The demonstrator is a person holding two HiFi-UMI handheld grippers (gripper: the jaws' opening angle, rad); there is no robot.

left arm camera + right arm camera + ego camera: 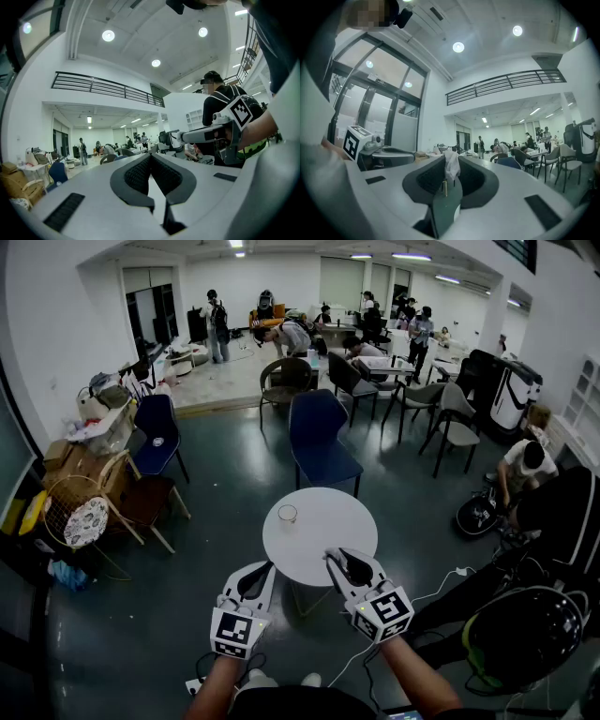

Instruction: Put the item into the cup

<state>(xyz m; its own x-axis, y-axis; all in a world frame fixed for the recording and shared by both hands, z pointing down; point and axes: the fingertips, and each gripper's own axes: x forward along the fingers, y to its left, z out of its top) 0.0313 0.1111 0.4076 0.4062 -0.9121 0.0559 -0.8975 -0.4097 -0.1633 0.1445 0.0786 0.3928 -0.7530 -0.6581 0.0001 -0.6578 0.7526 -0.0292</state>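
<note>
A clear cup (287,514) stands on the left part of the round white table (330,521). My right gripper (337,560) hovers level over the table's near edge, right of the cup. In the right gripper view its jaws (452,165) are shut on a small white crumpled pouch (451,168), and a dark green tag (446,202) hangs below it. My left gripper (264,570) is at the table's near-left edge, level, its pads (140,171) meeting at the tips with nothing between them. Neither gripper view shows the cup.
A blue chair (322,435) stands just behind the table. A wicker chair (82,510) and boxes are at the left. A black helmet-like object (525,634) and cables lie on the floor at the right. People and more chairs fill the far room.
</note>
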